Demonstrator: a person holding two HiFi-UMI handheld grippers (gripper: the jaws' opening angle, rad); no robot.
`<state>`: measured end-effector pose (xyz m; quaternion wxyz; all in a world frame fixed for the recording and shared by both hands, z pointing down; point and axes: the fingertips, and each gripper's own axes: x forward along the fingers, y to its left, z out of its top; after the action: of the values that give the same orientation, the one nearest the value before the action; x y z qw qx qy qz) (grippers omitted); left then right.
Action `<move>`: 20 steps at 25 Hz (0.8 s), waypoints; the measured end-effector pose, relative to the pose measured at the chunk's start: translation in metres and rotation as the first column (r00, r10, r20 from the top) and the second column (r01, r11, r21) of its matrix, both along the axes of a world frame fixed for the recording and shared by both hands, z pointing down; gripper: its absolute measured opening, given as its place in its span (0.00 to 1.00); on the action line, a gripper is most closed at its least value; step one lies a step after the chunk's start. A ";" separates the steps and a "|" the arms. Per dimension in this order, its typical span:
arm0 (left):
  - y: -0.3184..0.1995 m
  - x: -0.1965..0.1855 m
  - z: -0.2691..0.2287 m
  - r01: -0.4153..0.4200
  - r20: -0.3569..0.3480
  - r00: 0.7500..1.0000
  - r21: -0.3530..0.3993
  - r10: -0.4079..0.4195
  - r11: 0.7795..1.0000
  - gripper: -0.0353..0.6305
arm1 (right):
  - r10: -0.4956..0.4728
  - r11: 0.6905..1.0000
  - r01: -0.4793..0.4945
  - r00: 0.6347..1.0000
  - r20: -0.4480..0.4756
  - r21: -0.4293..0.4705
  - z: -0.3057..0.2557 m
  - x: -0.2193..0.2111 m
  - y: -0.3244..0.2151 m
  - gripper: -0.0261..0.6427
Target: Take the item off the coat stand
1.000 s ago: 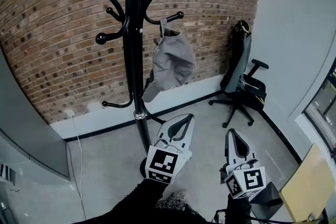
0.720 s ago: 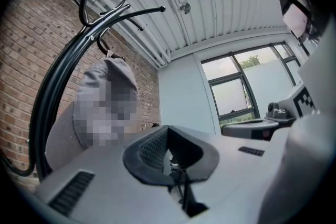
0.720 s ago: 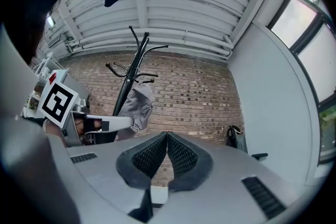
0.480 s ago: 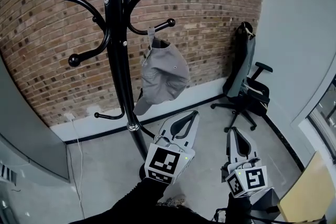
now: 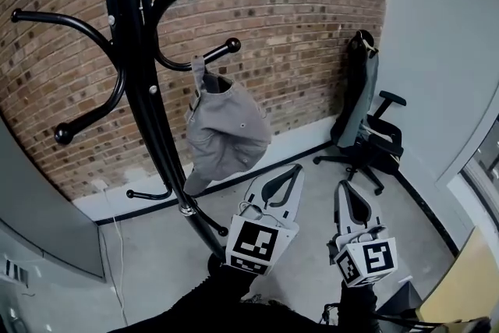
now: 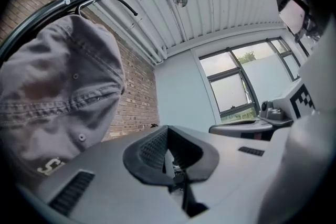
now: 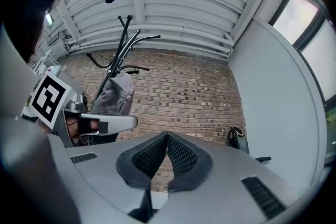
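I see the brick wall (image 5: 296, 35) filling the back of the head view, with the pale floor (image 5: 156, 253) running below it; the black coat stand (image 5: 144, 90) rises at the left, its pole tilted in my view and its curved arms spreading to both sides. An office chair (image 5: 374, 144) stands in the far right corner, well apart from the stand, with something dark draped over its back.

The grey cap (image 5: 226, 132) hangs from a short ball-tipped hook (image 5: 214, 52) just right of the pole; it is caught by its back edge, crown facing me, brim pointing down towards the stand's base.

My left gripper (image 5: 292, 168) sits below and right of the cap, tip angled up towards it but apart from it; in the left gripper view the cap (image 6: 58, 92) looms large at the left beside the left gripper (image 6: 167, 136), whose jaws are closed together with nothing between them. My right gripper (image 5: 343, 187) is beside it, lower and further right; in the right gripper view the right gripper (image 7: 167, 139) has its jaws pressed together and empty, with the cap (image 7: 115, 94) small on the stand (image 7: 123, 39) beyond.
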<state>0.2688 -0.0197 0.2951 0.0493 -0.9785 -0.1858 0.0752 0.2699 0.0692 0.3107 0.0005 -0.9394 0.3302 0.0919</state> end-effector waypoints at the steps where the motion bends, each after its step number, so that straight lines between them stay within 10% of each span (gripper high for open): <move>1: 0.000 0.005 0.002 0.002 -0.002 1.000 0.002 -0.002 1.000 0.06 | 0.001 1.000 -0.001 1.000 0.003 0.004 0.001 0.006 0.001 0.06; 20: -0.005 0.045 0.035 0.086 0.056 0.995 -0.014 -0.085 0.996 0.06 | -0.107 0.992 0.109 0.994 0.032 -0.059 0.019 0.069 -0.028 0.06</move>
<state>0.3141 -0.0248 0.3301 0.0394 -0.9876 -0.1445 0.0473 0.3390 0.0407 0.3294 -0.0184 -0.9209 0.3833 0.0680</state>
